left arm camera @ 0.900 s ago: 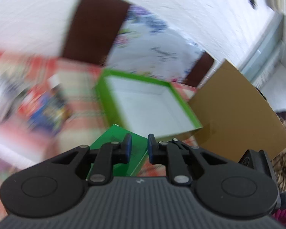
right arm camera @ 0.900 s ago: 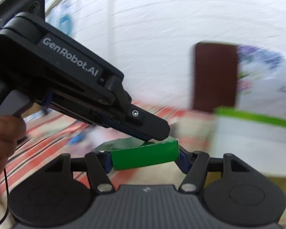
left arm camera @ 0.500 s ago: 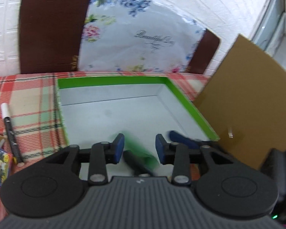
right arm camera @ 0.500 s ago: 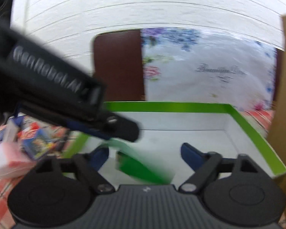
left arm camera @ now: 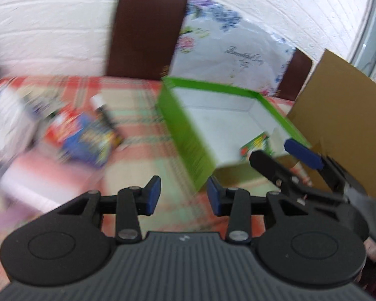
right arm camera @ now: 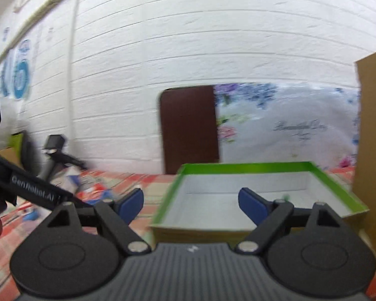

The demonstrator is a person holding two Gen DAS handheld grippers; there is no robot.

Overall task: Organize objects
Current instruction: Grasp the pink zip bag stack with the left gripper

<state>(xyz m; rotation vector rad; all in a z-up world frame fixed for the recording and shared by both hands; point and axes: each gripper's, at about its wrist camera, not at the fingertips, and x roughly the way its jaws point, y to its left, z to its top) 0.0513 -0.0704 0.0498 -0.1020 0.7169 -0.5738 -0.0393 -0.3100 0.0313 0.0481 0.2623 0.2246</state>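
Observation:
A green-rimmed box with a white inside point(left arm camera: 185, 130) stands on the checked tablecloth; it also shows in the right wrist view point(right arm camera: 238, 169). A small green packet point(left arm camera: 257, 144) lies inside it near the front right corner. My left gripper point(left arm camera: 183, 195) is open and empty, above the cloth left of the box's front corner. My right gripper point(right arm camera: 191, 202) is open wide and empty, in front of the box's near edge; it also shows in the left wrist view point(left arm camera: 283, 154) at the box's right side.
Blurred loose packets point(left arm camera: 87, 138), a marker point(left arm camera: 104, 113) and a white box point(left arm camera: 7, 123) lie on the cloth left of the green box. A brown cardboard sheet point(left arm camera: 338, 115) stands to its right. A chair with a floral cover point(left arm camera: 148, 32) stands behind the table.
The right gripper opened and let go of the green packet, which now lies in the box. Both grippers have pulled back; the left one has swung left over the cloth.

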